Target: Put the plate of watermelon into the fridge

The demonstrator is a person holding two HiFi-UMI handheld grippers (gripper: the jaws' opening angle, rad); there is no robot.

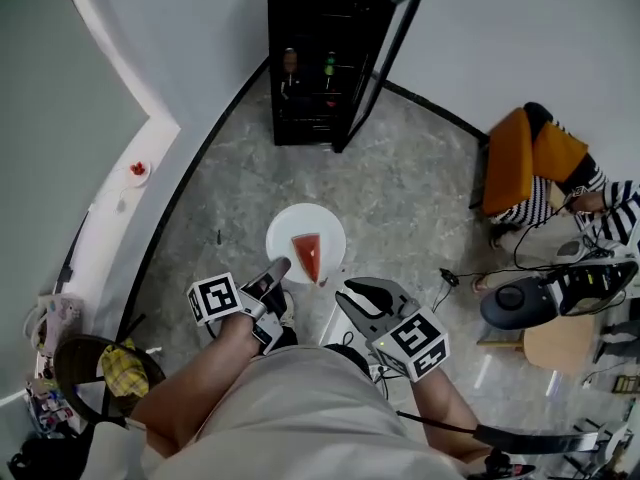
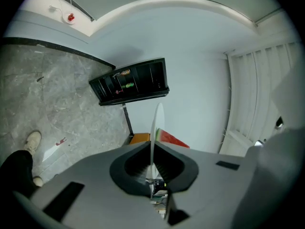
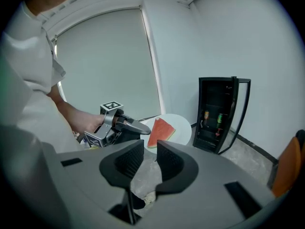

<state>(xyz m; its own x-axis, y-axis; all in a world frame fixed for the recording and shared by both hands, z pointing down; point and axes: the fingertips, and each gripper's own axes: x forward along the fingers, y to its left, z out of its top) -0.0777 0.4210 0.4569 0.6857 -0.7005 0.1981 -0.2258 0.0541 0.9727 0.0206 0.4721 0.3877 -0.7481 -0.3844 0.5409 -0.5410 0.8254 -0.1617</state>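
Observation:
A white plate (image 1: 303,230) carries one red watermelon wedge (image 1: 308,256) and hangs above the grey floor. My left gripper (image 1: 277,268) is shut on the plate's near rim. In the left gripper view the plate (image 2: 157,123) shows edge-on between the jaws, the wedge (image 2: 171,139) on its right face. My right gripper (image 1: 352,291) is open and holds nothing, just right of the plate. From the right gripper (image 3: 150,150) I see the plate (image 3: 180,128), the wedge (image 3: 159,131) and the left gripper (image 3: 128,127). The black fridge (image 1: 318,63) stands ahead, its door (image 1: 385,63) swung open.
Bottles stand on the fridge shelves (image 1: 310,68). A person in striped clothes (image 1: 590,193) sits by an orange chair (image 1: 512,163) at the right, with cables and a dark round device (image 1: 515,305) on the floor. A white ledge (image 1: 120,203) and a basket (image 1: 105,368) are at the left.

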